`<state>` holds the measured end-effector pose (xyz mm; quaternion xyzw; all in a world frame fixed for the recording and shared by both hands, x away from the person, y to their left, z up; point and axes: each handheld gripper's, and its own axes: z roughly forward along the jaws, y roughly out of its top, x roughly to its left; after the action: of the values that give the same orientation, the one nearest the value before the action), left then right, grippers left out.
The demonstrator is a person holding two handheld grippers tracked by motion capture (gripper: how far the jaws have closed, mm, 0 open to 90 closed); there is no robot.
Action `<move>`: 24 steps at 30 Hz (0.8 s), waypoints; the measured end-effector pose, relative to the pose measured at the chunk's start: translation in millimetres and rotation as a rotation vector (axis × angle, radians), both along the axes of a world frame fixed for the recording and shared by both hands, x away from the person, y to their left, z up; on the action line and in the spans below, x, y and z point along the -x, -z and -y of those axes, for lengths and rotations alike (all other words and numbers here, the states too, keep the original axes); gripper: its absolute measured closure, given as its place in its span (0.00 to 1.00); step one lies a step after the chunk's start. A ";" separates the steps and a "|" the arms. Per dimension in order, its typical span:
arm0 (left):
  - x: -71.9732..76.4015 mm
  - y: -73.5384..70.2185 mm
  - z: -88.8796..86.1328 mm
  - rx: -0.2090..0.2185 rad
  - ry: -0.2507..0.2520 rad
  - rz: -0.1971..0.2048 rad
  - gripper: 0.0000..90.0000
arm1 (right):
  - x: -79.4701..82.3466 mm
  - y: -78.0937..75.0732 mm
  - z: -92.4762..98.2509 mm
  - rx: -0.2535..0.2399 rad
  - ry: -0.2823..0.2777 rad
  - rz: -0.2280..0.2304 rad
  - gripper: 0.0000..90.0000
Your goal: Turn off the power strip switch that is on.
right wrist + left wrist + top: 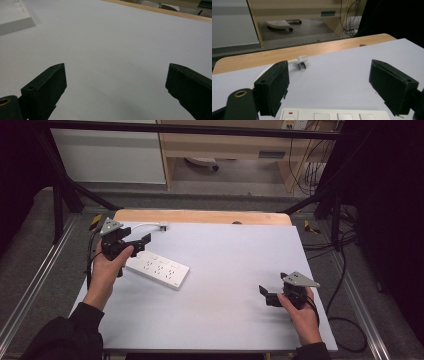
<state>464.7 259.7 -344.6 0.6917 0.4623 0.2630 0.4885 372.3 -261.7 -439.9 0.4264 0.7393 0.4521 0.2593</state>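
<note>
Tabletop power strip (334,115) beneath wide jaws

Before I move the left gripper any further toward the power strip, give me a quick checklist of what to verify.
1. Left gripper jaws apart, nothing between them: ok.
2. Power strip lying flat on the table, sockets up: ok.
3. Left gripper lined up with the strip: ok; in the left gripper view the strip's switch end sits just below the jaws.
4. Plug and its white cable out of the jaws' way: ok, they lie farther back near the wooden edge.
5. Right gripper out of the way: ok, jaws apart, well to the right of the strip.
6. Strip's switch on or off: cannot tell.
</note>
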 end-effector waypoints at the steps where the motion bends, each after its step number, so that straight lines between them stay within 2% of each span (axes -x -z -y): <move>1: -1.2 1.2 0.9 -0.005 -0.001 -0.003 0.18 | 0.0 0.0 0.0 0.001 0.000 0.001 0.04; 6: -6.4 7.9 4.1 -0.034 -0.001 -0.029 0.18 | -0.1 0.0 0.2 0.001 0.001 0.000 0.04; 24: -18.2 25.1 8.0 -0.048 -0.013 -0.075 0.24 | -0.3 0.2 0.9 -0.002 0.002 -0.002 0.04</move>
<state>482.8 251.7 -369.7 0.7095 0.4783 0.2511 0.4524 372.7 -262.5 -440.1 0.4280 0.7386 0.4522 0.2586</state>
